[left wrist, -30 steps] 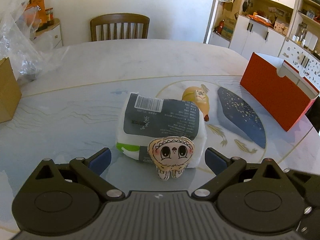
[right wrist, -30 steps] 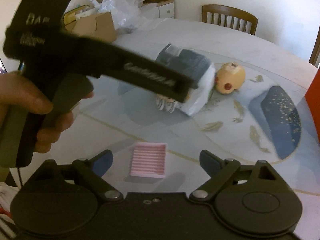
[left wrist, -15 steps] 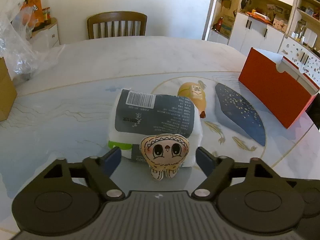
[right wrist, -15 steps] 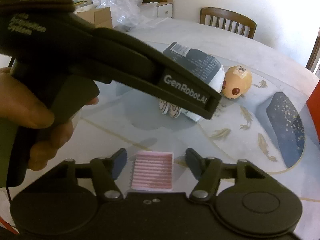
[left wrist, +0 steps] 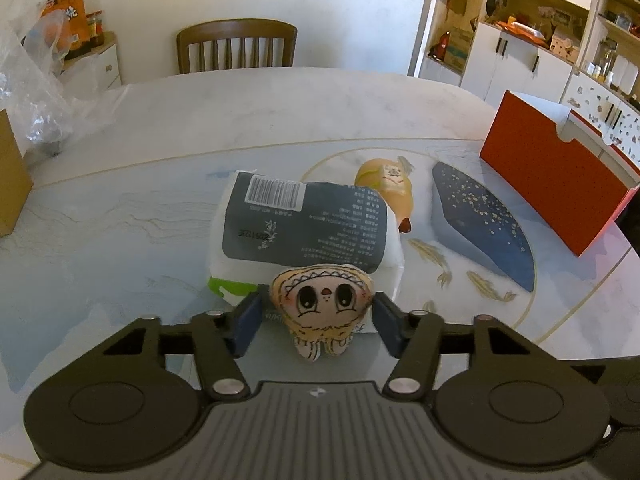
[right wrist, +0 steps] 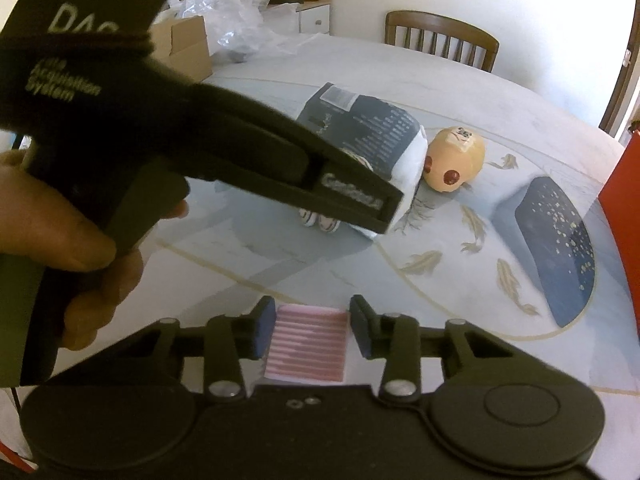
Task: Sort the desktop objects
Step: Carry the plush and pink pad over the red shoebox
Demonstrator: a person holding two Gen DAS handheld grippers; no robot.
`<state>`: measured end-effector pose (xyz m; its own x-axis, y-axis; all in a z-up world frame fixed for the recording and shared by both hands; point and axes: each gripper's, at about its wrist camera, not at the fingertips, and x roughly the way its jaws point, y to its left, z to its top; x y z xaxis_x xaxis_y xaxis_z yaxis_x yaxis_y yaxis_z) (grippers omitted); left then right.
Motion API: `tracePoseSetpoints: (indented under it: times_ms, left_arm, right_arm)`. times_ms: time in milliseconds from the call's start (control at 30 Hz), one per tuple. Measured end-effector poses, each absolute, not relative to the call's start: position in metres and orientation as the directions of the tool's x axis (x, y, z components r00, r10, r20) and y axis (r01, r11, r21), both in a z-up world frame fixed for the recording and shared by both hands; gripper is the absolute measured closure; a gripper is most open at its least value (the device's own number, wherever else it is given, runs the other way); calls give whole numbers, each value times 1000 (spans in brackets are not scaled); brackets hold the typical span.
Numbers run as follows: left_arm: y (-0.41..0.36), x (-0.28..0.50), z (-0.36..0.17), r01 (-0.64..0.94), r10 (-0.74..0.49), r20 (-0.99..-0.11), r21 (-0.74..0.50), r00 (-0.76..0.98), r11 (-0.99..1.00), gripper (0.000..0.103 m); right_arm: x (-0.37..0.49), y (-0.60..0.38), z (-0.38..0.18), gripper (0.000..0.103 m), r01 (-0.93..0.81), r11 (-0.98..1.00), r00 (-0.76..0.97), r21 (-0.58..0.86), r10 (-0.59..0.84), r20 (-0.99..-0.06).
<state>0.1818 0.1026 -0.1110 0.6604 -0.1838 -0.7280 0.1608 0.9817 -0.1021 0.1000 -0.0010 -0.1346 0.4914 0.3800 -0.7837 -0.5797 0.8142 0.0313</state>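
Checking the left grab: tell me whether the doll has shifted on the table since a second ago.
No. The doll still stands against the tissue pack; only the left gripper changed, its jaws just closing in around the doll.

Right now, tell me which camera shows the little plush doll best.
The left wrist view: the plush doll faces the camera, whole, between the left tongs, leaning against the tissue pack. The right wrist view shows only its feet; the left tongs' body hides the rest.

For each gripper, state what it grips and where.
Left gripper: small plush doll, by the head's sides. Right gripper: pink ribbed pad, by its side edges.
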Motion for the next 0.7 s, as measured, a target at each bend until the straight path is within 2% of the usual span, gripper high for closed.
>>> tracePoseSetpoints:
  times_ms: [700]
  left_arm:
    - [90,159,-91,185,-222,-732,-133,644,974,53]
  right_arm:
    - [103,-46,-122,64,-525,849,510,62,372,-776]
